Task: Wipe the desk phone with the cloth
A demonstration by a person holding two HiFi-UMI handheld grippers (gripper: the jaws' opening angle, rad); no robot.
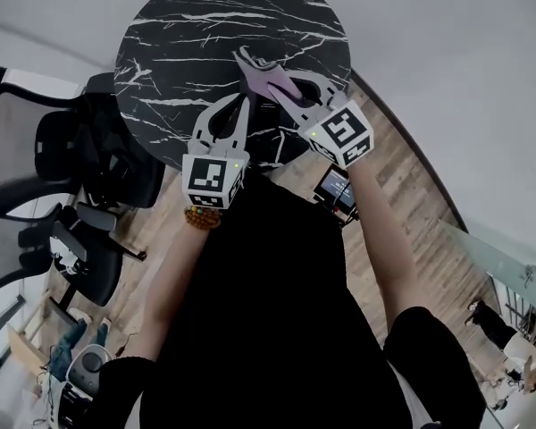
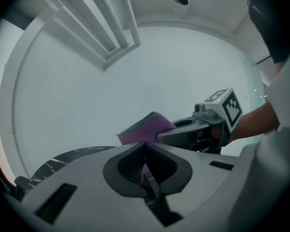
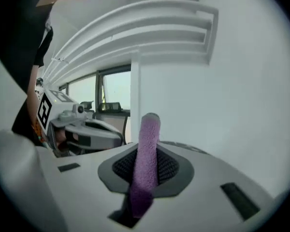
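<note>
My right gripper [image 1: 284, 88] is shut on a folded purple cloth [image 1: 261, 77], held up over the round black marble table [image 1: 188, 52]. In the right gripper view the cloth [image 3: 147, 153] stands upright between the jaws of the right gripper [image 3: 148, 124]. The left gripper [image 1: 241, 107] sits just to its left, shut with nothing in it. From the left gripper view, the left gripper [image 2: 145, 145] has its jaws closed together, and the cloth [image 2: 145, 128] shows just beyond them. A small dark device with a lit screen [image 1: 335, 188] sits below the right marker cube; I cannot tell whether it is the desk phone.
Black mesh office chairs [image 1: 36, 150] stand at the left of the table. Wooden floor [image 1: 420, 213] runs to the right, with a glass partition [image 1: 509, 266] further right. White wall and ceiling beams [image 3: 150, 28] fill both gripper views.
</note>
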